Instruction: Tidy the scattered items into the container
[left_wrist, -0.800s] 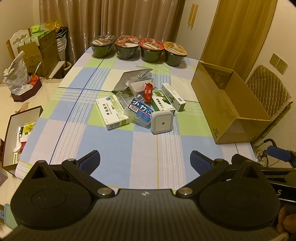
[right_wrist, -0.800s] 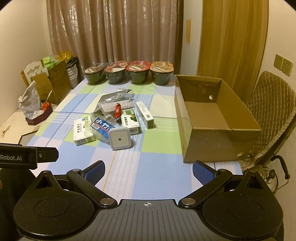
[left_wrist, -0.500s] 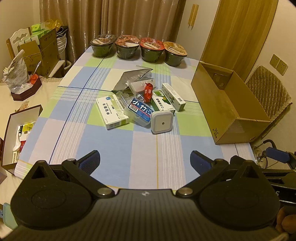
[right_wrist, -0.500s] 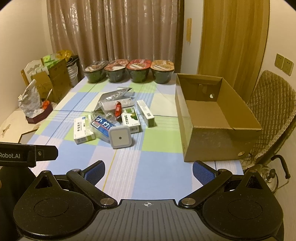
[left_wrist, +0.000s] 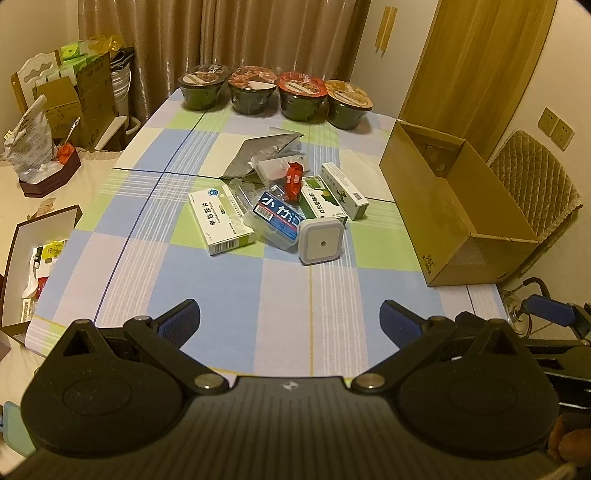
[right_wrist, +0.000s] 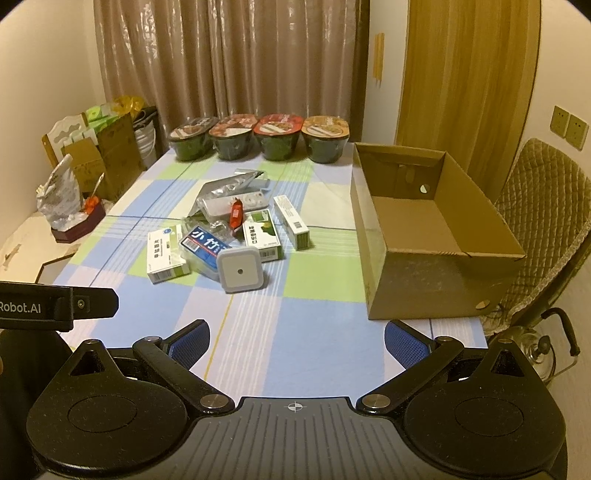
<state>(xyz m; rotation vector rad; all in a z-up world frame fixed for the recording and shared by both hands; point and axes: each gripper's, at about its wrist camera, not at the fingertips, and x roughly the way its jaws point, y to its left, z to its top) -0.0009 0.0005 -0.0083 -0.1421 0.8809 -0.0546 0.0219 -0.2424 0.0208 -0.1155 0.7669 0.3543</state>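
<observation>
A heap of small items lies mid-table: a grey square box (left_wrist: 320, 242) (right_wrist: 241, 270), a blue-labelled clear case (left_wrist: 277, 218) (right_wrist: 205, 248), a white-green medicine box (left_wrist: 221, 218) (right_wrist: 164, 253), two more green boxes (left_wrist: 325, 201) (right_wrist: 261, 232), a red packet (left_wrist: 293, 179) (right_wrist: 235, 216) and a silver foil pouch (left_wrist: 263, 149) (right_wrist: 226, 184). The open cardboard box (left_wrist: 458, 206) (right_wrist: 436, 229) stands on the right with nothing inside. My left gripper (left_wrist: 290, 323) and right gripper (right_wrist: 297, 343) hang open near the table's front edge, well short of the heap.
Several instant-noodle bowls (left_wrist: 275, 94) (right_wrist: 258, 140) line the table's far edge before a curtain. A quilted chair (right_wrist: 546, 221) sits right of the cardboard box. Cartons and bags (left_wrist: 74, 107) stand at the left, with an open brown box (left_wrist: 22, 258) below the table's left side.
Both grippers have edged slightly closer over the table; the items and the cardboard box have not moved.
</observation>
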